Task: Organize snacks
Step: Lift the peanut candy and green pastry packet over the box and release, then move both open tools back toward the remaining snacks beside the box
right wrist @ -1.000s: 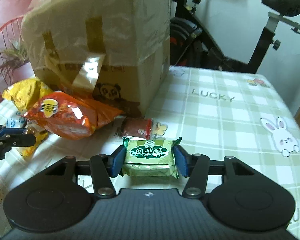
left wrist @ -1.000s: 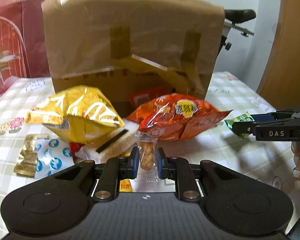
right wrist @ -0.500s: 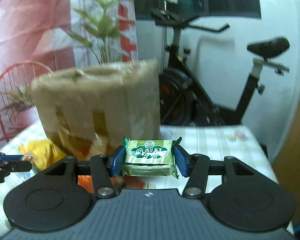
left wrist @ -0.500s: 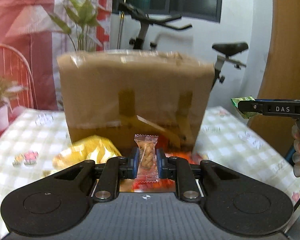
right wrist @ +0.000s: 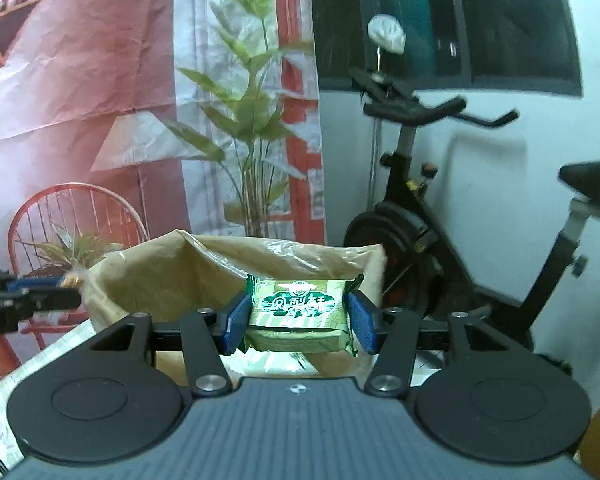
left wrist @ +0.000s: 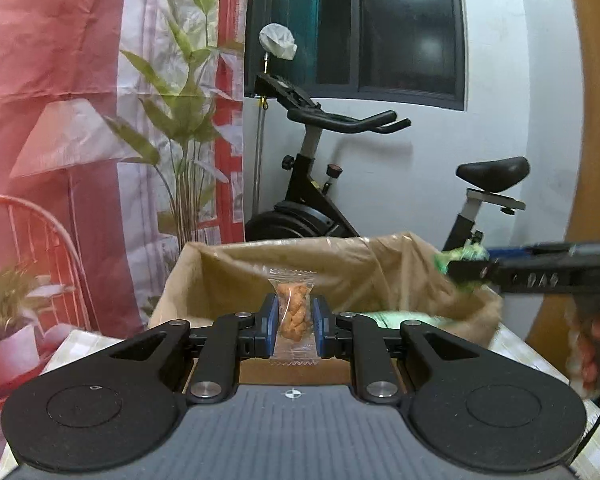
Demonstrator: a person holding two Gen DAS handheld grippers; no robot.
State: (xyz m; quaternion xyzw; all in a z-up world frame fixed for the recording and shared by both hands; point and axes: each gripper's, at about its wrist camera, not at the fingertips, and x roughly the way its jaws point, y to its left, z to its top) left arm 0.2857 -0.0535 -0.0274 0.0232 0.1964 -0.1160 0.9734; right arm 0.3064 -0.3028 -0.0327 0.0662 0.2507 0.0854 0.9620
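Two grippers are raised side by side in front of the open top of a cardboard box [left wrist: 380, 276], each carrying one snack. Seen from its own camera, the left gripper [left wrist: 294, 320] points forward and slightly downward, its blue pads clamped on a small clear packet of orange snack pieces [left wrist: 293, 312] that stands upright between them, in front of the near rim of the box. The right gripper [right wrist: 298, 322] is angled the same way and is clamped on a green wrapped pastry [right wrist: 300, 314], held flat with its printed face toward the camera, just before the box rim. From the left wrist view the right gripper appears at the right edge, level, with the green wrapper at its tip over the box's right side, and a person's fingers [left wrist: 584, 356] curl around its handle below. The box is lined with clear plastic film, and something pale green lies inside it, too blurred to identify. The box stands on a checked bench [right wrist: 48, 360]. Behind are an exercise bike [left wrist: 324, 184], a tall plant [right wrist: 252, 128] and a red wire chair [right wrist: 72, 224]
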